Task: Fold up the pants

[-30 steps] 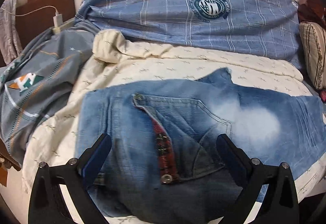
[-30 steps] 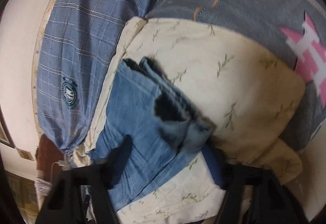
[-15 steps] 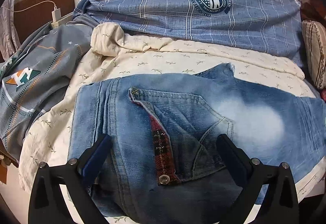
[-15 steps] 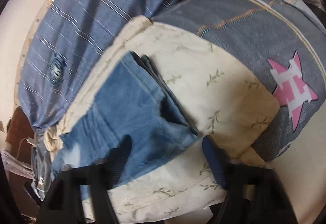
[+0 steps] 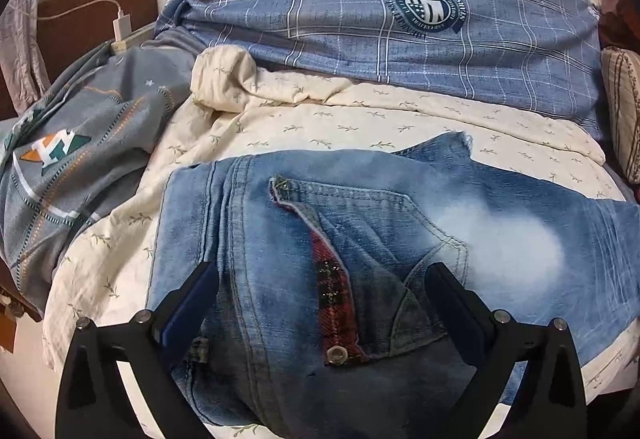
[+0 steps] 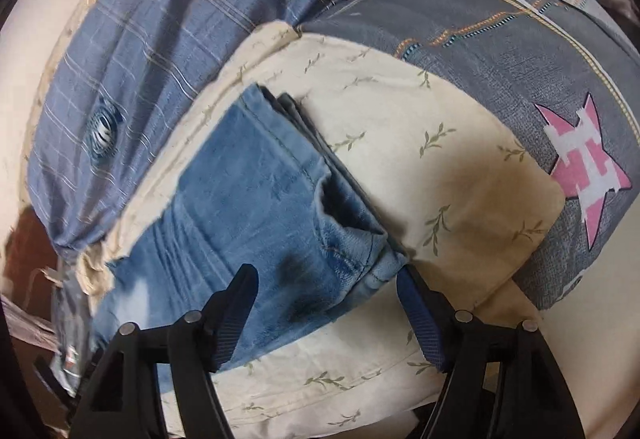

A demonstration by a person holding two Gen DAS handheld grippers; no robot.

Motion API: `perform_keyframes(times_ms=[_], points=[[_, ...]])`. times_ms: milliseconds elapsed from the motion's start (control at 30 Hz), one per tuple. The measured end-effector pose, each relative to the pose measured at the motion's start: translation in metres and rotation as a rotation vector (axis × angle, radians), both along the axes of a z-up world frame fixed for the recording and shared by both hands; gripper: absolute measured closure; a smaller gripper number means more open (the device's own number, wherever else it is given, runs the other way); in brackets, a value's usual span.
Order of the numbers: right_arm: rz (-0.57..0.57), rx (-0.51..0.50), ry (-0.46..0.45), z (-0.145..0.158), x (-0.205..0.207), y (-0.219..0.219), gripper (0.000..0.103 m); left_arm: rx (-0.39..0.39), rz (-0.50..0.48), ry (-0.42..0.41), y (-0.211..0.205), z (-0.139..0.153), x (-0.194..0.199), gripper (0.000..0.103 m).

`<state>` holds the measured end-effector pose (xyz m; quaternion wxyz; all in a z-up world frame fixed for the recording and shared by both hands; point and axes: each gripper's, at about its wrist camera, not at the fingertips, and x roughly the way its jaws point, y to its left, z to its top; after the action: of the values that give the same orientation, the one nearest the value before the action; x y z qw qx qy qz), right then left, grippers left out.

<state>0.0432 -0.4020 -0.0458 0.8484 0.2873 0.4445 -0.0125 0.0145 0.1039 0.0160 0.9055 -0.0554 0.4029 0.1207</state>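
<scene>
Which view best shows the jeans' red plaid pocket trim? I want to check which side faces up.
The left wrist view: the red plaid trim runs down the jeans by a metal snap. The right wrist view shows only the leg hems.

Faded matt denim pants [image 5: 400,239] w/ plaid cloth trim, metal snap [image 5: 337,353]; soft printed cotton sheet [image 5: 320,119].

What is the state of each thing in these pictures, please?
jeans: lying on the cream sheet, legs stacked, not gripped.
pocket flap: turned out, plaid lining showing.
left gripper: fingers open over the waist part.
right gripper: fingers open around the leg ends.
charger: cable attached.
cream sheet: spread under the jeans.
</scene>
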Motion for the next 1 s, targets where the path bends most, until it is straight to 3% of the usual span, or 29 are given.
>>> perform_keyframes(times_ms=[67, 133, 233, 433, 1000], points=[[0.003, -0.073, 0.016, 0.002, 0.001, 0.007, 0.037, -0.004, 0.002, 0.008, 0.001, -0.001, 0.001, 0.0], [-0.004, -0.151, 0.024, 0.003, 0.002, 0.013, 0.054, -0.003, 0.004, 0.011, 0.0, -0.002, 0.001, 0.0], [-0.007, -0.214, 0.03, 0.004, 0.0, 0.016, 0.062, 0.006, 0.004, 0.011, -0.002, -0.002, 0.001, 0.0], [-0.002, -0.365, 0.024, 0.011, -0.004, 0.033, 0.062, 0.027, 0.001, 0.008, -0.007, -0.001, 0.002, 0.0], [0.013, -0.475, 0.002, 0.016, -0.009, 0.047, 0.063, 0.043, 0.0, -0.001, -0.01, 0.002, 0.002, 0.0]])
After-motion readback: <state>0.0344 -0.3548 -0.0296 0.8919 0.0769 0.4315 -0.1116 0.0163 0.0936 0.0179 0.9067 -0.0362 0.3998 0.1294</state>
